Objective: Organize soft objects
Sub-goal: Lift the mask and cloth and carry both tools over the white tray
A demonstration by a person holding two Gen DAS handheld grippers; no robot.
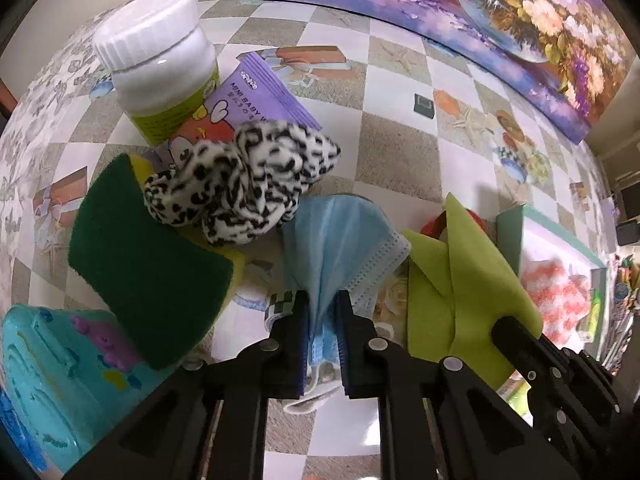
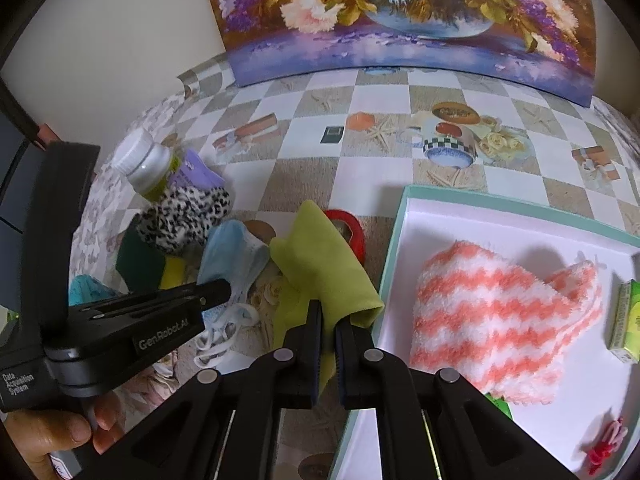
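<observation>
"MINI BABY W" on purple wipes pack (image 1: 256, 100) (partly hidden), "GenRobot.AI", "Data Acquisition System" on left hand-held gripper (image 2: 226, 292)

A home: a counter (image 2: 360, 184) under a printed checkered tablecloth (image 2: 304, 128), a flower painting (image 2: 400, 20) leaning on a plain wall, and household bits like a sponge (image 1: 148, 264) and wipes (image 1: 256, 100).

Even indoor light, soft shadows, strong fisheye edge warping.

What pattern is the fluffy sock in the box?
Coral and white zigzag stripes on the sock, clearest in the right wrist view.
</observation>
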